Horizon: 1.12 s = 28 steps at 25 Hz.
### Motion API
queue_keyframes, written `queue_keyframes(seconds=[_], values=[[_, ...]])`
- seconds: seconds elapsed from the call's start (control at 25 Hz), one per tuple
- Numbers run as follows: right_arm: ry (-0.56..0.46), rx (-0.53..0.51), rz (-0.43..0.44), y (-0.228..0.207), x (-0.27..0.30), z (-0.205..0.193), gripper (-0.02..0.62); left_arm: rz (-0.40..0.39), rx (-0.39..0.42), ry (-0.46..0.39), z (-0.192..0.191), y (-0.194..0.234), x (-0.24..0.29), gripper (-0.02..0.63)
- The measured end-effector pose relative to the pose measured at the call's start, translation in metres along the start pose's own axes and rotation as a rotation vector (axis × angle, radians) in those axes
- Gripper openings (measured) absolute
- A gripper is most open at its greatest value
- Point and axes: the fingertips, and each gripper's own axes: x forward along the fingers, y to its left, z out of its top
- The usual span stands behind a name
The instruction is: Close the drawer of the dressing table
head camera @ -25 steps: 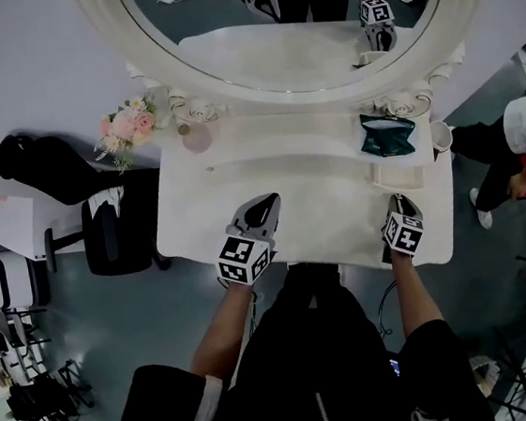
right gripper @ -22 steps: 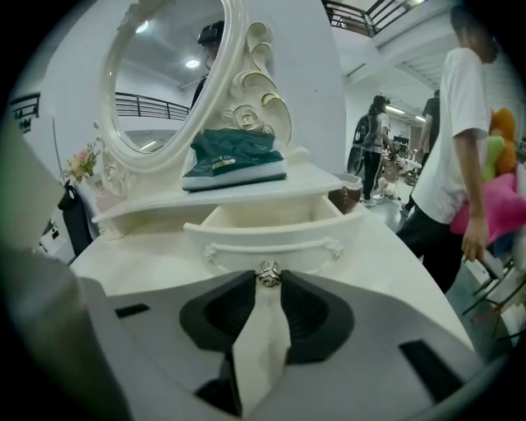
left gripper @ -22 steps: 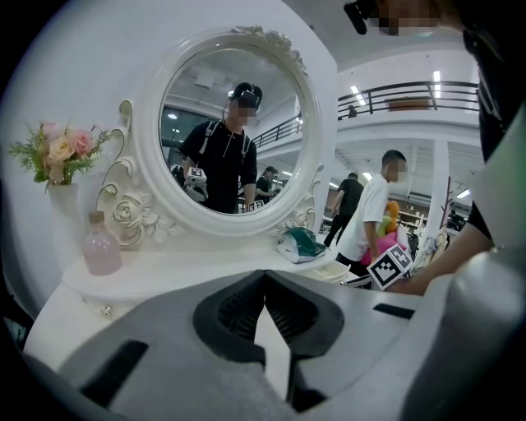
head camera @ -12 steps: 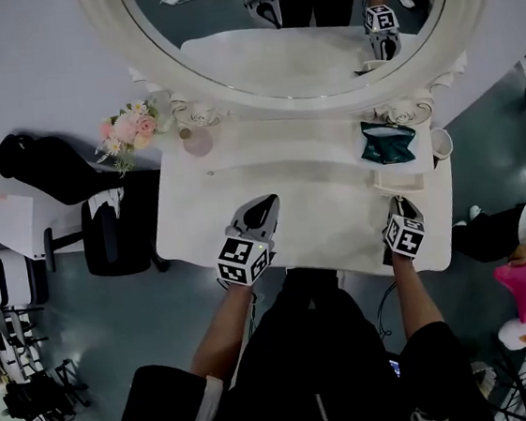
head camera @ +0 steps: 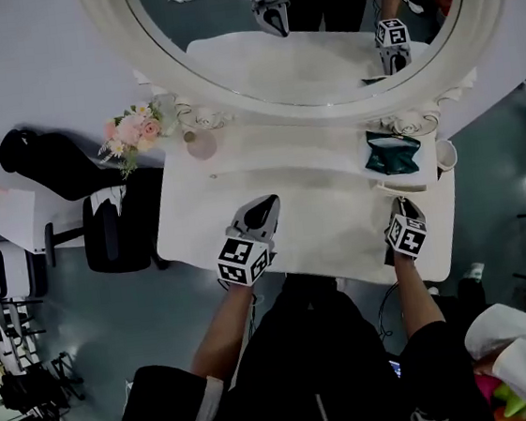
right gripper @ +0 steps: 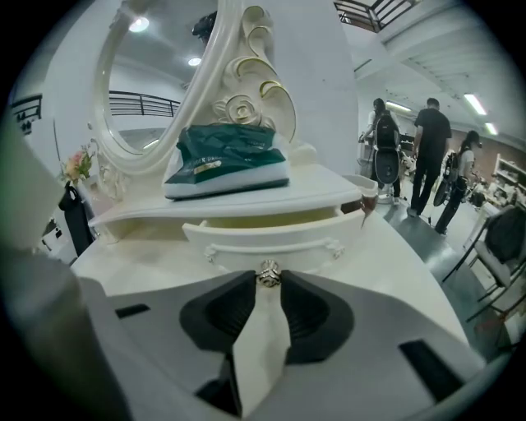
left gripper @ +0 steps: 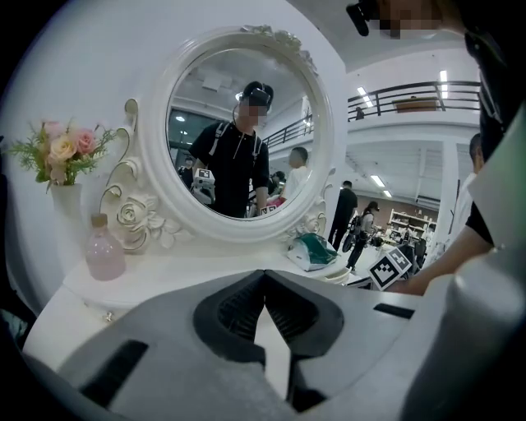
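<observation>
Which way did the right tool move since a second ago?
Yes. Right tool, on the drawer knob, went toward the mirror; gap to green pack shrank.

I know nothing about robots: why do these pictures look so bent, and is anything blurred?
Left gripper view: wide lens bulges the mirror, corners go black, mosaic patches cover faces. Right gripper view: same bulge and black corners; the drawer knob pinched in the jaws looks sharp. Head view: dimmer, flat light, milder bending.
</observation>
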Motion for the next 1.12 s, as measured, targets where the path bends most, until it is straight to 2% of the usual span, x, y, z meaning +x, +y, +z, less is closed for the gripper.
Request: queue_keyframes(seconds=[0.68,1.12], values=[[0.004,-0.01,0.014,-0.001,0.02,0.023,0.1,0.02,-0.008,-0.001,0.011,0.009,0.013,0.005],[-0.009,0.03,0.027,-0.002,0.029,0.029,0.101,0.043,-0.009,-0.005,0.01,0.015,0.002,0.005]])
